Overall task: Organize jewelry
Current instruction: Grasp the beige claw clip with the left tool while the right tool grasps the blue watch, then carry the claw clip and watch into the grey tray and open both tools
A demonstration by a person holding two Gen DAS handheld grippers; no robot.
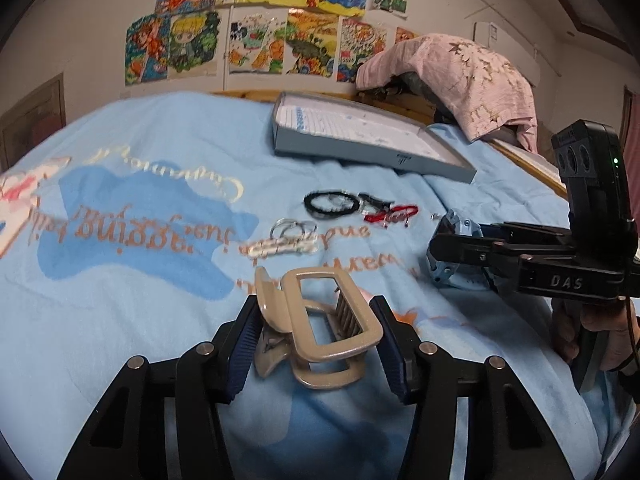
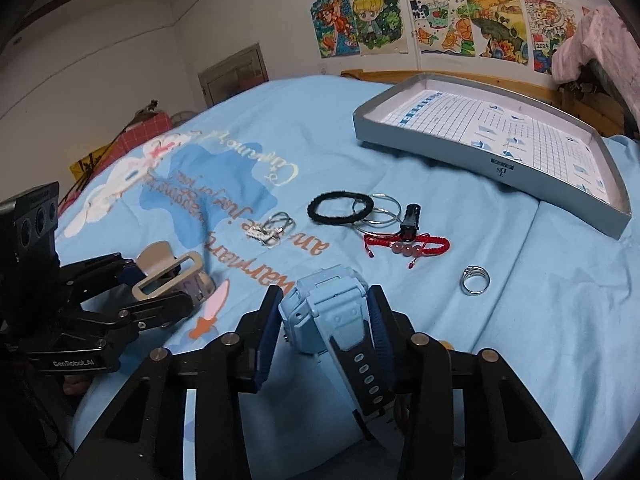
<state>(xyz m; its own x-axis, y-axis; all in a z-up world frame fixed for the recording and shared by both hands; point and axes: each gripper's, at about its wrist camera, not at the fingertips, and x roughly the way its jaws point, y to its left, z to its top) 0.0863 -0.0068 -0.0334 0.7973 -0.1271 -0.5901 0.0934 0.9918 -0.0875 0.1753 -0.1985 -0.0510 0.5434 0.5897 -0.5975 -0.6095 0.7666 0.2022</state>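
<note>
Light-blue printed bedspread [image 2: 520,320]; on it a shallow grey tray [image 2: 440,156], black hair tie [image 2: 340,209], thin silver hoops [image 2: 382,212], red cord bracelet [image 2: 406,245], silver ring [image 2: 475,280], small clear clip [image 2: 266,234].

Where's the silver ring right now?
In the right wrist view the silver ring lies alone on the blue bedspread, right of the red beaded bracelet and in front of the grey tray.

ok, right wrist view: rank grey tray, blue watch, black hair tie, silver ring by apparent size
1. grey tray
2. blue watch, though nearness to the camera inflates it
3. black hair tie
4. silver ring
</note>
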